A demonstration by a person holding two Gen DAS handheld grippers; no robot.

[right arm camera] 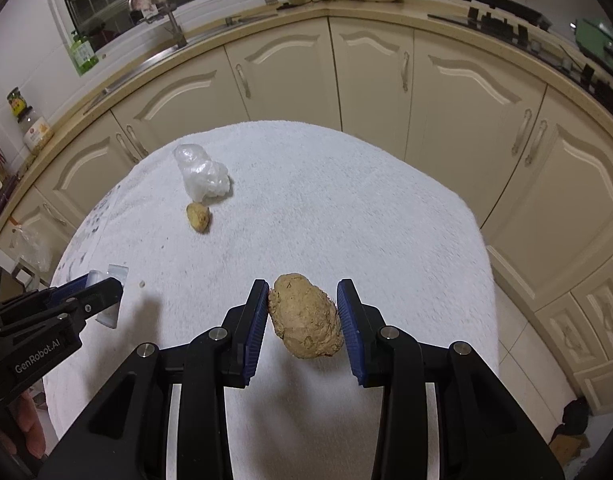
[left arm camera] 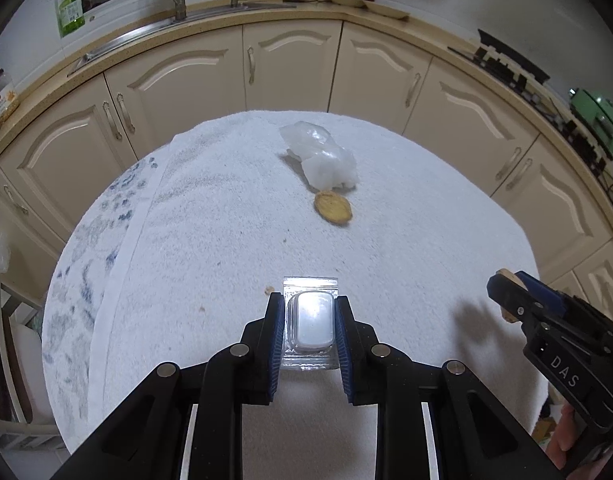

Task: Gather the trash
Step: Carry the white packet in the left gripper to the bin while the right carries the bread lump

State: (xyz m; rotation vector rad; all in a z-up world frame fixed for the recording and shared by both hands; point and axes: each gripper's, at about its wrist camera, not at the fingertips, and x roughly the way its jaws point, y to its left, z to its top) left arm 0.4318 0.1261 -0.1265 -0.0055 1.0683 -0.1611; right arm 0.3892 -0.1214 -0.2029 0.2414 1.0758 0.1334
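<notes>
1. Left gripper [left arm camera: 309, 326]: jaws clamp a blister pack [left arm camera: 310, 322], bottom centre.
2. Right gripper [right arm camera: 302, 316]: jaws clamp a brown lump [right arm camera: 304, 316].
3. Left on the worktop [left arm camera: 406, 240], upper centre: plastic wad [left arm camera: 320, 154], small lump [left arm camera: 333, 208].

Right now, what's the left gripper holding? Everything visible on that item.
A clear plastic blister pack: flat, square-edged transparent sheet with a raised rounded-rectangle bubble, whitish and glossy under glare. Contents cannot be told. The left gripper is shut on it, blue pads pressing the bubble's two sides, and the flat rim sticks out ahead of the fingertips. It appears lifted off the white towel; nothing else touches it.
</notes>
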